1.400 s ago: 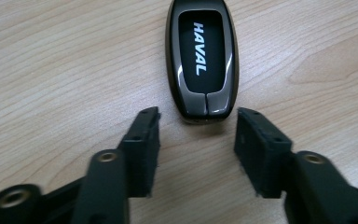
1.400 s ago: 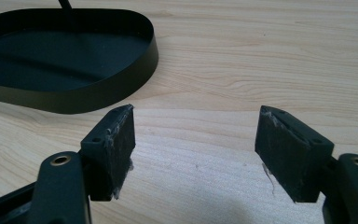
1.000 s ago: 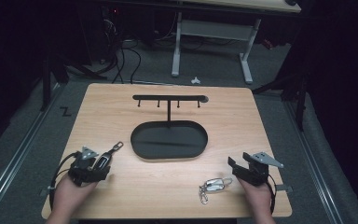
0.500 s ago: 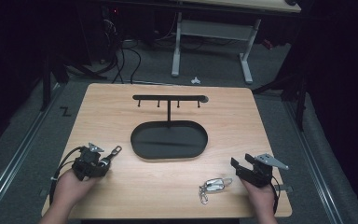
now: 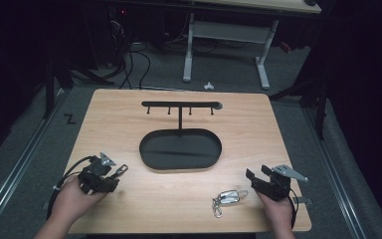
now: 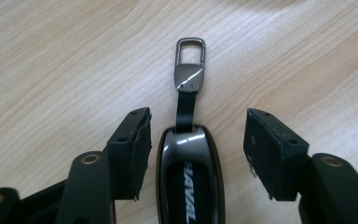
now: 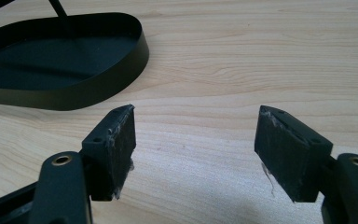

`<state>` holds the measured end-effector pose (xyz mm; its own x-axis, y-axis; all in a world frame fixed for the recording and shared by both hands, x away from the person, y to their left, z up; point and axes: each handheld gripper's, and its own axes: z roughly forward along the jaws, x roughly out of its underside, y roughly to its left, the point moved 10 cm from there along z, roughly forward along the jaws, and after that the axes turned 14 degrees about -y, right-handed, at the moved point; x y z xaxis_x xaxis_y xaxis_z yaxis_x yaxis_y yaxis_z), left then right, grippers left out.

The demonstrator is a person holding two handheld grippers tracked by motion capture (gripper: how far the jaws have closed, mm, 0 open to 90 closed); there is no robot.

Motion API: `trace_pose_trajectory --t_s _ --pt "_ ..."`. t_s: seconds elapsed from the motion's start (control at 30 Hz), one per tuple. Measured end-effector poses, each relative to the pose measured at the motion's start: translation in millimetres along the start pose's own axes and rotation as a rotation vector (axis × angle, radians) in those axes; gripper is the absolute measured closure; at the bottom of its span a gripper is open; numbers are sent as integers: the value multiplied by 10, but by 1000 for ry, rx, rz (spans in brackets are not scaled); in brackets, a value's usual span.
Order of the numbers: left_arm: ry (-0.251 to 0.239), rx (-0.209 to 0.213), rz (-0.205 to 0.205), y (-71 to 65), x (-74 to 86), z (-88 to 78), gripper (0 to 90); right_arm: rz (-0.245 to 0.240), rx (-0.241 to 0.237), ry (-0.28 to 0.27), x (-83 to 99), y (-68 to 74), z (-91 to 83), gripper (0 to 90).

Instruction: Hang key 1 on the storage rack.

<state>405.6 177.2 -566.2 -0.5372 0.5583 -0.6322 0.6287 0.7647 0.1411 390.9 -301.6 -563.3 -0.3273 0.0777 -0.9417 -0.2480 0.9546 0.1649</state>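
- Key fob (image 6: 189,182) sits between my left gripper (image 6: 193,140) pads, jaws just widening, not pressing it.
- Right gripper (image 7: 196,149) gapes wide over bare table (image 7: 242,60), near the tray (image 7: 98,88).

The table (image 6: 74,56) is pale, matt, grained wood. The key fob (image 6: 189,177) looks glossy black with a polished metal clasp (image 6: 189,63); the tray (image 7: 98,88) is matt black.

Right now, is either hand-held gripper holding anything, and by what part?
Neither grips. The car key fob lies between the left hand-held gripper pads, gaps on both sides; its jaws have just been opening. The right hand-held gripper is open and empty.
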Motion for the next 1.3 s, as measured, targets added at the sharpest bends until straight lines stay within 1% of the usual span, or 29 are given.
trace_pose_trajectory --t_s 0.03,0.1,0.17,0.2,0.27,0.33,0.37,0.4,0.43,0.5,0.57,0.63,0.73,0.87,0.93,1.0,1.03,1.1,1.2,1.23,1.27,1.3 --pt "20 4 9 -6 -25 40 425 1 -1 0 0 0 0 290" --pt "51 16 1 -14 -47 82 431 1 -8 -2 3 0 5 289" --pt "87 16 -2 -10 -68 116 429 11 -18 4 19 13 18 284" --pt "105 11 3 -10 -71 130 425 9 -25 9 28 15 31 282" --pt "126 -7 27 -2 -91 149 434 17 -37 10 32 29 43 283" --pt "140 -9 17 5 -103 168 461 35 -62 7 29 52 58 288" --pt "154 -7 -1 5 -103 184 462 46 -69 3 23 63 59 291" --pt "162 1 -15 1 -103 193 463 50 -82 -4 11 79 58 292" --pt "167 11 -40 -7 -112 207 463 51 -83 -4 7 87 55 293" --pt "175 20 -61 -17 -125 227 456 48 -91 -7 -1 95 49 293" --pt "187 46 -79 -48 -145 256 430 53 -96 -10 -7 93 41 293" --pt "204 55 -80 -55 -156 277 432 52 -98 -13 -13 94 32 293" --pt "235 52 -69 -36 -178 292 452 52 -98 -18 -24 96 11 293" --pt "266 68 -64 -45 -192 313 453 50 -92 -13 -9 97 18 294" --pt "279 67 -67 -44 -187 325 452 49 -90 -9 -2 100 21 296" --pt "295 72 -85 -32 -185 335 451 44 -84 -11 -5 95 16 298" --pt "302 77 -101 -32 -185 346 451 41 -85 -13 -8 94 11 299" --pt "304 81 -112 -23 -190 366 453 35 -83 -11 -4 88 11 299" --pt "306 88 -112 -15 -212 409 473 40 -85 -6 10 85 22 300" --pt "323 85 -99 -7 -208 427 477 39 -85 -5 12 88 22 300" --pt "323 77 -93 5 -207 441 479 36 -87 -4 14 95 20 300" --pt "329 73 -97 21 -206 460 489 35 -88 -4 14 97 19 300"
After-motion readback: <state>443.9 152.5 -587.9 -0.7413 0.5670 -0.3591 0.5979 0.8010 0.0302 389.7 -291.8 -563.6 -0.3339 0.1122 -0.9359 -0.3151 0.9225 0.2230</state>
